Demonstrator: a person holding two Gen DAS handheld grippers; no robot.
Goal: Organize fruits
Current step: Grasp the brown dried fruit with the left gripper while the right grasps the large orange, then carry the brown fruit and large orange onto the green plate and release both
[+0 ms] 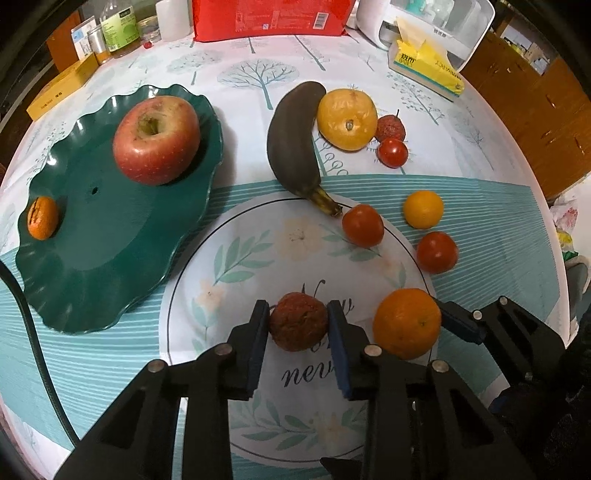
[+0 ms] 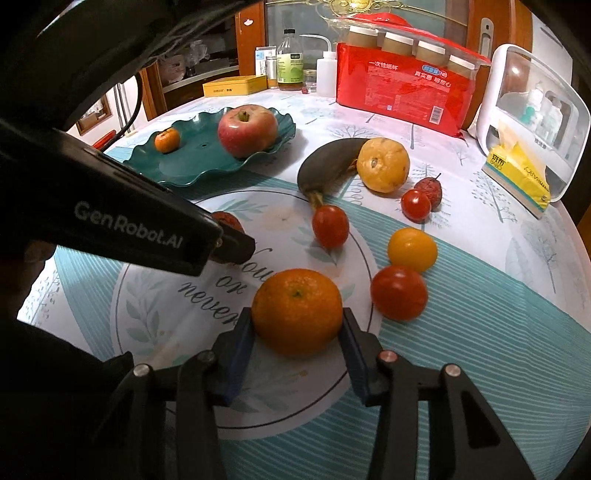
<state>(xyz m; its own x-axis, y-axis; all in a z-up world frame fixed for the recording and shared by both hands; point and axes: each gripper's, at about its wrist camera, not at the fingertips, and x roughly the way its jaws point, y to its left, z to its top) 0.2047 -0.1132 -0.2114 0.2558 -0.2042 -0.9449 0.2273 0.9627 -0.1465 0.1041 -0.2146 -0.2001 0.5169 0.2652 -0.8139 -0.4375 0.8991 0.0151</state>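
Note:
In the left wrist view my left gripper (image 1: 298,326) is shut on a small rough dark-red fruit (image 1: 298,320), which rests on the printed tablecloth. Just to its right lies an orange (image 1: 406,323). In the right wrist view my right gripper (image 2: 296,328) is shut on that orange (image 2: 297,310), its blue pads against both sides. A wavy green plate (image 1: 110,258) at the left holds a red apple (image 1: 157,140) and a small mandarin (image 1: 42,218). In the right wrist view the left gripper's black body hides most of the dark-red fruit (image 2: 227,218).
Loose on the cloth lie a dark banana (image 1: 295,140), a yellow round fruit (image 1: 347,118), a yellow tomato (image 1: 423,208) and several red tomatoes (image 1: 362,225). A red package (image 1: 269,16), bottles (image 1: 120,26), a tissue pack (image 1: 424,64) and a white box (image 2: 532,118) line the far edge.

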